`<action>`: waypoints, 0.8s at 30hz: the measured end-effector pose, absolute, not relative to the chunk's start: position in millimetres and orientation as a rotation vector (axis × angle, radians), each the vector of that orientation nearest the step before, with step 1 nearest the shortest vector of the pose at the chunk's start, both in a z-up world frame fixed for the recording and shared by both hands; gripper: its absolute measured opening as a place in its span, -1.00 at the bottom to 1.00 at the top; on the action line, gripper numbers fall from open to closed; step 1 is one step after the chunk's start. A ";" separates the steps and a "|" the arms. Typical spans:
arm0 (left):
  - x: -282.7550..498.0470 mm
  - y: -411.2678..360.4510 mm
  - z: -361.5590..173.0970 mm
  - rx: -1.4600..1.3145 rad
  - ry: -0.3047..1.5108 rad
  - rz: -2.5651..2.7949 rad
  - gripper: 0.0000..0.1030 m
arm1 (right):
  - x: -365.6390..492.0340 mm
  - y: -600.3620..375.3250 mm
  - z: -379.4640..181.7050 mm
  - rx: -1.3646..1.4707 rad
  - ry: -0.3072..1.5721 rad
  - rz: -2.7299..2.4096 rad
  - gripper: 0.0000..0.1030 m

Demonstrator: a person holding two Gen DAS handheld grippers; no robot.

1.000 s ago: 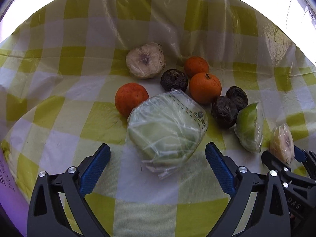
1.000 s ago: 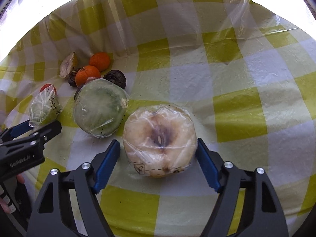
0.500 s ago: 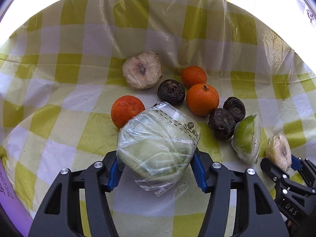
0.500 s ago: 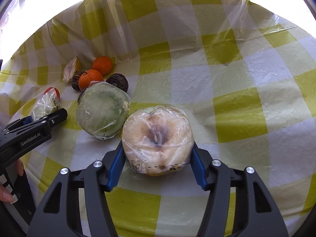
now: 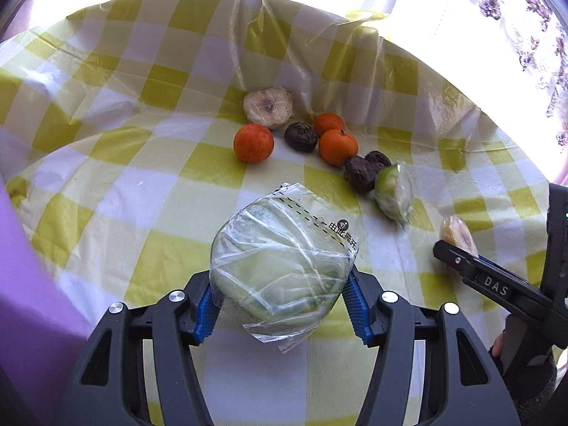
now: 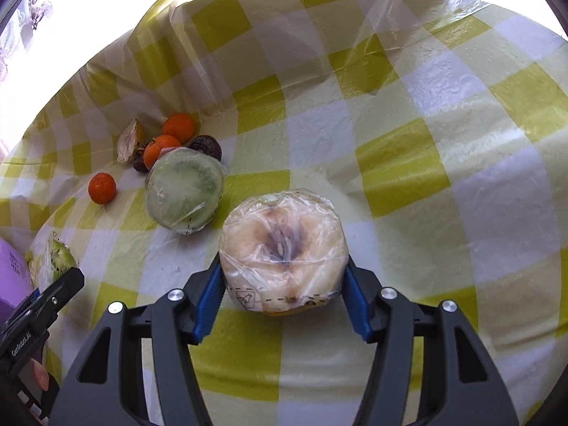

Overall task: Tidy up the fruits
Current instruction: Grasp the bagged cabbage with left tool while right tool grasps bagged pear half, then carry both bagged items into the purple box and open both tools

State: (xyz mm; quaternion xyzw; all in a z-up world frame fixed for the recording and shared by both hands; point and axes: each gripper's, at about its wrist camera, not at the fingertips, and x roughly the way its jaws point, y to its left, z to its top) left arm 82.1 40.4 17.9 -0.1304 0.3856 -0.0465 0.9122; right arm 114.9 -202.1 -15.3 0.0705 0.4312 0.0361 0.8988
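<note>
Left gripper (image 5: pixel 280 300) clamped on a wrapped green fruit half (image 5: pixel 282 259), blue pads pressed to both its sides; wrap printed with a dashed line and dark characters; whether it is clear of the yellow-checked cloth (image 5: pixel 142 177) I cannot tell.

Right gripper (image 6: pixel 282 296) closed on a wrapped pale fruit half (image 6: pixel 282 248), cut face toward the camera, brown bruising round the core; pads touch both flanks.

Beyond the left gripper, a loose cluster near the raised back fold of the cloth: a wrapped pale half (image 5: pixel 268 106) furthest back; a lone orange (image 5: pixel 253 142) just in front of it; a dark wrinkled fruit (image 5: pixel 301 136) between that orange and a pair of oranges (image 5: pixel 337 145) that touch each other; two more dark fruits (image 5: pixel 362 174) to the right, touching a wrapped green wedge (image 5: pixel 392 193).

In the right wrist view the same wedge shows its round cut face, lying just left of the held pale half, near but apart; left gripper's tip at the lower left edge with its wrapped load.

Purple object (image 5: pixel 25 284) at the left margin of the left wrist view; identity unclear.
</note>
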 end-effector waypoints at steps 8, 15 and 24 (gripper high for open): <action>-5.2 41.2 15.7 -0.243 0.821 -0.169 0.11 | 21.3 -176.3 -16.7 0.232 0.889 0.134 0.17; -66.2 49.3 16.5 -0.255 0.815 -0.176 0.11 | -41.6 -142.5 -9.2 0.173 0.845 0.211 0.17; -112.6 51.2 22.1 -0.194 0.751 -0.175 0.11 | -81.2 -109.1 -4.0 0.110 0.825 0.291 0.17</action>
